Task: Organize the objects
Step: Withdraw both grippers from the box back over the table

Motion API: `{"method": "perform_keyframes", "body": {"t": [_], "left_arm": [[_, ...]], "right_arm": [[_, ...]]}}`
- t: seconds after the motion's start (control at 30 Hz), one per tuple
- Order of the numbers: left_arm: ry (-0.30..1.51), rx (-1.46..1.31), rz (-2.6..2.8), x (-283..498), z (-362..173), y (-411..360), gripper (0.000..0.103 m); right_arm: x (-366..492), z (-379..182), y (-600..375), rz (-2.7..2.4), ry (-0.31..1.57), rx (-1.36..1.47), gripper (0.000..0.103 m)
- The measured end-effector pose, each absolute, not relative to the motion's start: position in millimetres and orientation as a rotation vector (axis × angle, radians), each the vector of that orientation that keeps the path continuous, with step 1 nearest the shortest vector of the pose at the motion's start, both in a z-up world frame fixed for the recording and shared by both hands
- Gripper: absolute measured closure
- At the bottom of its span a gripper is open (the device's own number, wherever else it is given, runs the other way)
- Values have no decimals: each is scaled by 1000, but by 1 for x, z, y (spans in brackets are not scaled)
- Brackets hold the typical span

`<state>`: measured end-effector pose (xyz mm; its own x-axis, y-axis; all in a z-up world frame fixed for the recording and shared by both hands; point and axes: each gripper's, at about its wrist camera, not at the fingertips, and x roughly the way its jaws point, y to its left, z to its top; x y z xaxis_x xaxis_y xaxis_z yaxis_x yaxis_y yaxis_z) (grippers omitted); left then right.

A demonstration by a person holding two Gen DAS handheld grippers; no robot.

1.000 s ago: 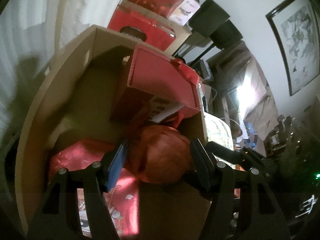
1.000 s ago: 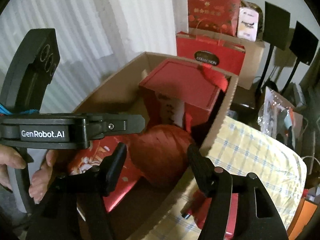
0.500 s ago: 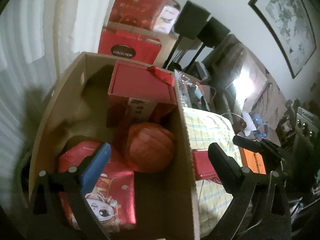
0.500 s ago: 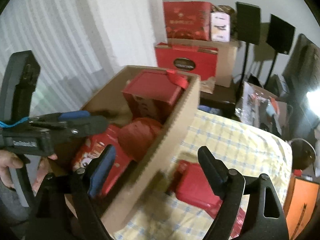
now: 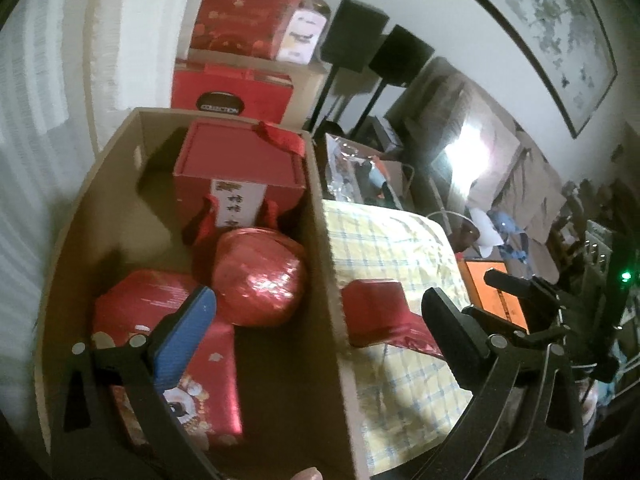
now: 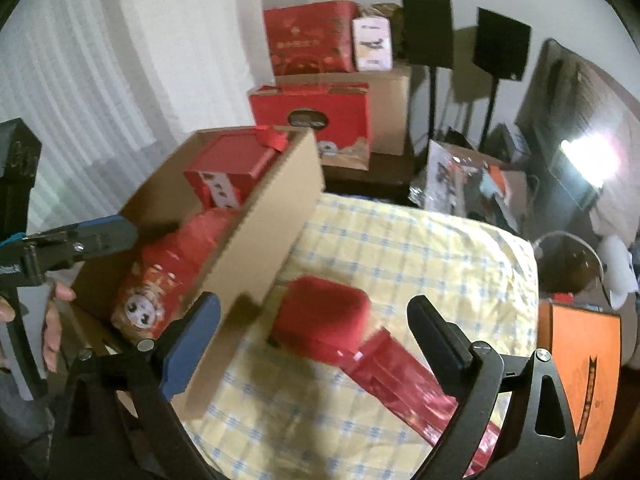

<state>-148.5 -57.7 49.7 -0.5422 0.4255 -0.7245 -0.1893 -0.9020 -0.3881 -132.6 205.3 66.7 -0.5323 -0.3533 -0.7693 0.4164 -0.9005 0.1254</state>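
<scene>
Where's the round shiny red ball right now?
In the left wrist view, the round shiny red ball sits inside the cardboard box, near its right wall, between the tall red gift box behind and the flat red packet in front.

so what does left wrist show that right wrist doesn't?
Left wrist only: the framed painting on the wall, and the red foil ball in full inside the cardboard box.

Right wrist only: the left gripper from the side, open, with the hand that holds it.

Both: the box's red tasselled gift box, the cartoon-print red package, the small red box on the yellow checked cloth, and the orange box.
</scene>
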Motion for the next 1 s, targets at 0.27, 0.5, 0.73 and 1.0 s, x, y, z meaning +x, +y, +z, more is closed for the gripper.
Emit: {"method": "perform_keyframes", "body": {"t": [0.27, 0.5, 0.73, 1.0], "left_arm": [[-322, -1245, 2419, -134, 52, -25, 0], [-248, -1229, 2375, -118, 53, 10, 0], [-201, -1231, 2322, -104, 48, 45, 0], [-181, -1244, 2274, -93, 37, 75, 0]], "right_arm": [[-122, 56, 246, -2477, 64, 1233, 7], [-107, 50, 282, -2530, 89, 1255, 7], [-93, 39, 310, -2551, 96, 1283, 7], [-77, 25, 337, -2574, 106, 1304, 7]]}}
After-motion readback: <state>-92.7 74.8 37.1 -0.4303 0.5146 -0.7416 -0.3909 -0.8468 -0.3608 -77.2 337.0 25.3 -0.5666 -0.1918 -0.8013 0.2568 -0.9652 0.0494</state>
